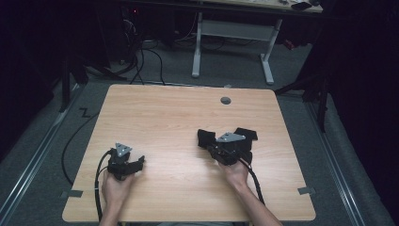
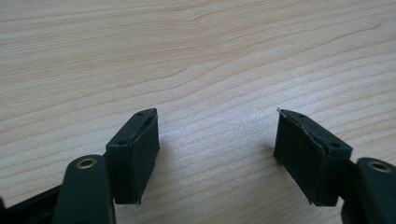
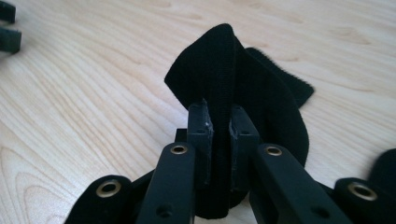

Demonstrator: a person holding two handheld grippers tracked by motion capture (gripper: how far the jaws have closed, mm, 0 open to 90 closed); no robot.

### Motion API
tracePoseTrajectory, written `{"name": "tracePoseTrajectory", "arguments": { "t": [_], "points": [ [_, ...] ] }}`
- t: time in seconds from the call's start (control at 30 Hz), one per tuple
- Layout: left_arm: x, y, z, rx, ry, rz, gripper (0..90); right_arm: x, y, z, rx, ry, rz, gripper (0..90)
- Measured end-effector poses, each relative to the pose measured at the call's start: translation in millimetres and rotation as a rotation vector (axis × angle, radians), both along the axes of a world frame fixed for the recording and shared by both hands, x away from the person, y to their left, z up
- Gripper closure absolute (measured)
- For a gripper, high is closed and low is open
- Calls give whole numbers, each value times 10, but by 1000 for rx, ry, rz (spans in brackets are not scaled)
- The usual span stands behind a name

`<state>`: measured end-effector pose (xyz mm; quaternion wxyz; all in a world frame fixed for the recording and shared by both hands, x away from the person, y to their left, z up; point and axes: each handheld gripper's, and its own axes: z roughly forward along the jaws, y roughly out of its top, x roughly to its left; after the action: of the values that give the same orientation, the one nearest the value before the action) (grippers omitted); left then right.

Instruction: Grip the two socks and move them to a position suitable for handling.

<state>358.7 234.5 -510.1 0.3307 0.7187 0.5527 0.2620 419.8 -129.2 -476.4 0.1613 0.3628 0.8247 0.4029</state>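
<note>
Your left gripper [image 1: 123, 162] sits near the table's [image 1: 155, 113] near-left corner, at about 7 o'clock from the tabletop's middle, with its jaws spread wide and nothing but bare wood between the pads [image 2: 140, 154]. From there you have open board toward 12 o'clock all the way to the far edge, and open board toward 3 o'clock as far as your other hand; the left edge lies close at 9 o'clock and the near edge close at 6 o'clock, so room is short on those two sides. Your left cable [image 1: 98, 188] loops off the near edge beside your forearm. Moving right, your right gripper [image 1: 225, 149] is at about 4 o'clock from the middle, its jaws drawn narrow and pinching a fold of the black cloth [image 3: 233, 88], which stands up between the pads and drapes onto the wood beyond them. In the high view the cloth [image 1: 205, 138] spreads out from under that gripper toward 10 and 1 o'clock. A small grey grommet [image 1: 226, 100] sits at 12 o'clock near the far edge. The right edge stays well apart from your right hand [image 1: 235, 173].
</note>
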Motion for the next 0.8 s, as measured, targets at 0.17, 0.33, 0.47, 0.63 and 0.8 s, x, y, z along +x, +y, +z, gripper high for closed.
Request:
{"name": "tracePoseTrajectory", "arguments": {
  "t": [0.17, 0.33, 0.47, 0.63, 0.8],
  "points": [
    [-16, -32, 14, 1, 3, -1, 383, -50, 125, -103, -34, -2, 55, 814],
    [54, -111, 60, -1, 33, -8, 381, -85, 202, -158, -55, -2, 107, 801],
    [127, -242, 93, -48, 22, -33, 382, -122, 259, -171, -74, -15, 138, 794],
    [287, -490, 97, -99, 29, -101, 346, -145, 318, -240, -100, 3, 179, 767],
    [417, -680, 107, -90, 41, -141, 321, -148, 320, -232, -100, 16, 195, 646]
  ]
}}
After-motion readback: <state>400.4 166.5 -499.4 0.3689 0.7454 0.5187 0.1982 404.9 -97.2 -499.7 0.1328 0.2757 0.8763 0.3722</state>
